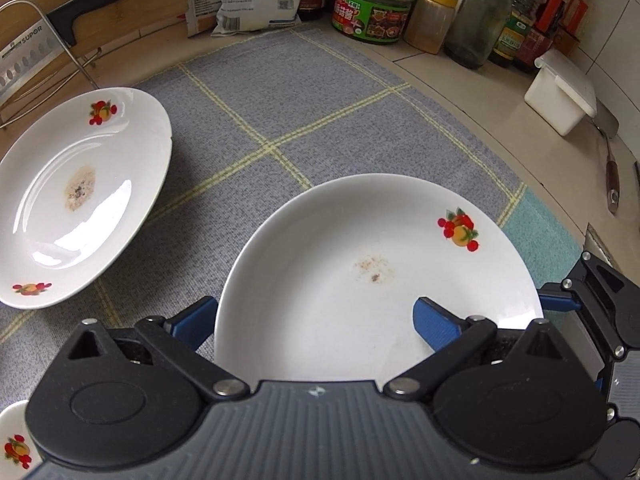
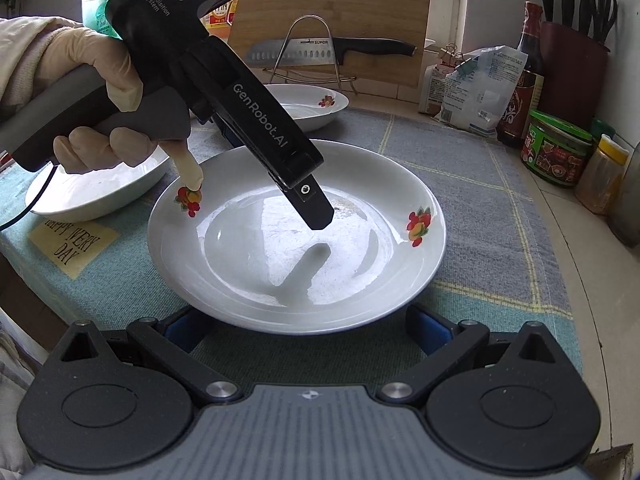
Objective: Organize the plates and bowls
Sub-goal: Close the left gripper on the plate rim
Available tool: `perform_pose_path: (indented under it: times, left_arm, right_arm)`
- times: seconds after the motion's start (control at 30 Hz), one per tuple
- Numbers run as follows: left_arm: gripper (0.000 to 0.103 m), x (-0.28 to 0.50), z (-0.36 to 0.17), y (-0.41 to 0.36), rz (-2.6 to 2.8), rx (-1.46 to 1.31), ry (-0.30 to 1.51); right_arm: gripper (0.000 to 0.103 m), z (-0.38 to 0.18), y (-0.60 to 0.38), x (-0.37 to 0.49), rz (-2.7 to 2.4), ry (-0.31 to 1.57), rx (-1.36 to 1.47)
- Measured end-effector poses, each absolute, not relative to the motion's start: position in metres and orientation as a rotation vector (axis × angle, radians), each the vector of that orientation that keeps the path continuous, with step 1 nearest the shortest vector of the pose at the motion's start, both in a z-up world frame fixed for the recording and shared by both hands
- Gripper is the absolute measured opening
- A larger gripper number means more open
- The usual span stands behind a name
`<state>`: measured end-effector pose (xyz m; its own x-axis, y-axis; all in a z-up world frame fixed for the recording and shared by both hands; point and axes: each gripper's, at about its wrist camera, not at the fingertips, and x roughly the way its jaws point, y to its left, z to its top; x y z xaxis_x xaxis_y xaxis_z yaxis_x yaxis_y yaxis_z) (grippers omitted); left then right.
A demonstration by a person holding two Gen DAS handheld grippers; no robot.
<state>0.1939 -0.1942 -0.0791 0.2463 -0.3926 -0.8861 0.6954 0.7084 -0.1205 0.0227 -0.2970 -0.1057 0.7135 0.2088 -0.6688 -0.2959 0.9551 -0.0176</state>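
Note:
A white plate with fruit prints (image 1: 360, 264) (image 2: 296, 240) lies on the blue-grey mat (image 1: 280, 92). My left gripper (image 1: 314, 322) is open and straddles the plate's rim, with one blue finger (image 1: 436, 324) over the inside and the other (image 1: 192, 320) outside and below the rim. From the right wrist view its black finger (image 2: 312, 204) hangs over the plate's middle, and a gloved hand (image 2: 100, 92) touches the rim. My right gripper (image 2: 308, 328) is open at the plate's near edge, which hides its fingertips. A second soiled plate (image 1: 84, 192) (image 2: 308, 108) lies apart.
A third white dish (image 2: 100, 188) sits at the mat's left end beside a yellow note (image 2: 72, 244). A knife on a wire rack (image 2: 320, 52) and a cutting board stand behind. Jars and bottles (image 1: 372, 8) (image 2: 556, 152), a white box (image 1: 560, 96) and a spatula (image 1: 612, 168) line the counter.

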Motion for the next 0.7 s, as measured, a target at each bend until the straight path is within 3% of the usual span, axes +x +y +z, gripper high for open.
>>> perform_pose_path:
  times: [0.7]
  left_arm:
    - [0.101, 0.213, -0.076, -0.194, -0.872, 0.361, 1.174]
  right_arm:
    - [0.103, -0.105, -0.297, 0.027, 0.326, 0.726, -0.143]
